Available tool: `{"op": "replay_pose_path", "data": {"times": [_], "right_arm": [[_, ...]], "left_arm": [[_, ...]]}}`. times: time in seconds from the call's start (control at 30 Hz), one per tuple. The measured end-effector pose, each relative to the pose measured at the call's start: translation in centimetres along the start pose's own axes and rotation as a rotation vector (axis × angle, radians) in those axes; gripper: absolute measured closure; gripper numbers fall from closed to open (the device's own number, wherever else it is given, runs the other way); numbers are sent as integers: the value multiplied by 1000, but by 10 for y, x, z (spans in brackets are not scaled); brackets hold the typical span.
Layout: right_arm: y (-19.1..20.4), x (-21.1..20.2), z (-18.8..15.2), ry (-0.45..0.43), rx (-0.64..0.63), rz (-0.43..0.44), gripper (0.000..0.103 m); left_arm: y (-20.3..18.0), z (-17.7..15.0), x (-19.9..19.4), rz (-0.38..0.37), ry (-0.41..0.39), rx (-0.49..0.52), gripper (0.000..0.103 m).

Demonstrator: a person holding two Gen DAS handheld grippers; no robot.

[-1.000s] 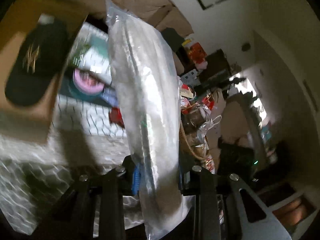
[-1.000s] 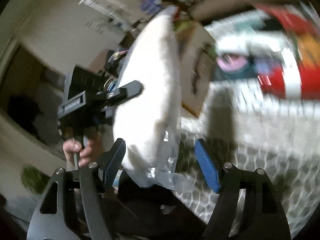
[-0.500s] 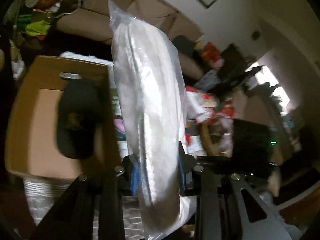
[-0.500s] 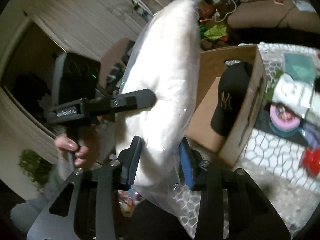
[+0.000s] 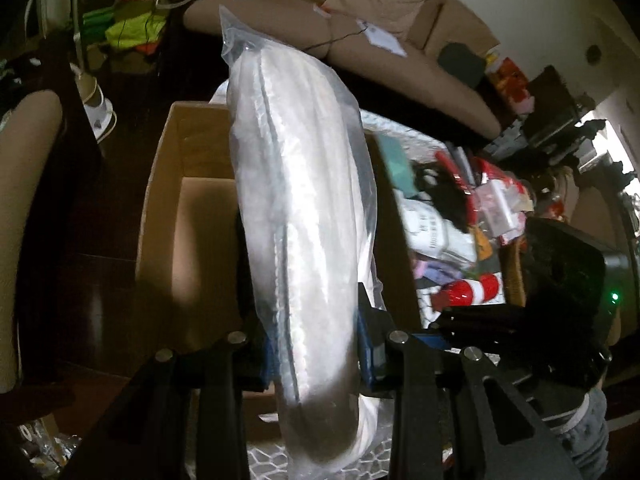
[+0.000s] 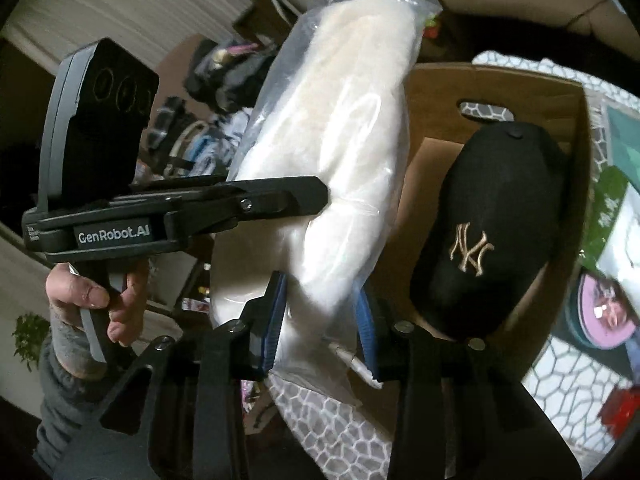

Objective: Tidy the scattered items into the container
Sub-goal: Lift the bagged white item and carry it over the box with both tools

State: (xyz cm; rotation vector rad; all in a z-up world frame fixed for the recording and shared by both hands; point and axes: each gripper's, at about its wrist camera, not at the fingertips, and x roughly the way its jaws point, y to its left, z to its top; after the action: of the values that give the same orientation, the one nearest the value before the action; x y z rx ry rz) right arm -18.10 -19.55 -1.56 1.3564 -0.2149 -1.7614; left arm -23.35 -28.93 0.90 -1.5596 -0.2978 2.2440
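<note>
Since a second ago, both grippers have swung the bag from over the patterned cloth to above the box, and the right jaws have gone from wide to closing on it.

Left wrist view: the left gripper clamps the lower part of a long clear bag of white padding between its blue pads. The bag stands tilted up and away, hanging over the open box, which lies just beyond. Loose clutter lies to the right.

Right wrist view: the right gripper has its jaws closing on the bag's near end, pads pressing the plastic. A hand holds the left gripper at the left. A black cap already lies inside the box, right of the bag.

To do this well, I would lower both ends together, lay the bag flat beside the cap, then let go only once it rests on the floor of the box.
</note>
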Motion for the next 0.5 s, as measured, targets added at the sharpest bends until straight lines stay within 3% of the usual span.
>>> {"op": "replay_pose_path", "data": {"times": [0.13, 0.3, 0.5], "right_arm": [[-17, 35, 14, 70, 79, -41, 77], [-31, 80, 19, 147, 76, -90, 79], [-46, 116, 25, 207, 86, -165, 79]], "left_arm": [[27, 10, 30, 18, 56, -7, 71], [43, 7, 59, 105, 137, 12, 71], [50, 6, 81, 185, 176, 43, 70]]}}
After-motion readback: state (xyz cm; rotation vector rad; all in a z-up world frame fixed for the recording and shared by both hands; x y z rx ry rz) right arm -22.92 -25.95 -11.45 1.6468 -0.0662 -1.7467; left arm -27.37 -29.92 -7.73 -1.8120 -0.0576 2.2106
